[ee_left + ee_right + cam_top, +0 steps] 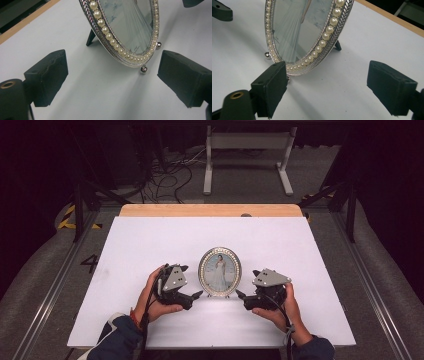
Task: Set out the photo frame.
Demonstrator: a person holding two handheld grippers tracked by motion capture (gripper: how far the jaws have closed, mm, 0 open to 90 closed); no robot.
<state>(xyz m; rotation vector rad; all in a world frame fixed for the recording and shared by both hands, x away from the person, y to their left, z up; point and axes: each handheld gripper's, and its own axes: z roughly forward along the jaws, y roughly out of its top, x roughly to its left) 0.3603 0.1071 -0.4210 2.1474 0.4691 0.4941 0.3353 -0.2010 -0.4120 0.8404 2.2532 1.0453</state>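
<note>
An oval silver picture frame point(219, 271) with a pearl border stands upright on the white table top point(150, 240), propped on its back strut, showing a figure in a long pale dress. My left gripper point(196, 295) sits just left of the frame, pointing at its lower edge, jaws wide apart with nothing between them. My right gripper point(240, 295) mirrors it on the frame's right side, also open. In the left gripper view the picture frame point(125, 30) stands just beyond the jaws; in the right gripper view the picture frame point(307, 32) rises close behind one black pad point(270, 87).
A wooden strip point(210, 210) borders the table's far edge. Beyond it are a white metal stand point(247, 157) and loose cables point(167, 175) on the floor. Metal rails point(55, 280) run along both sides of the table.
</note>
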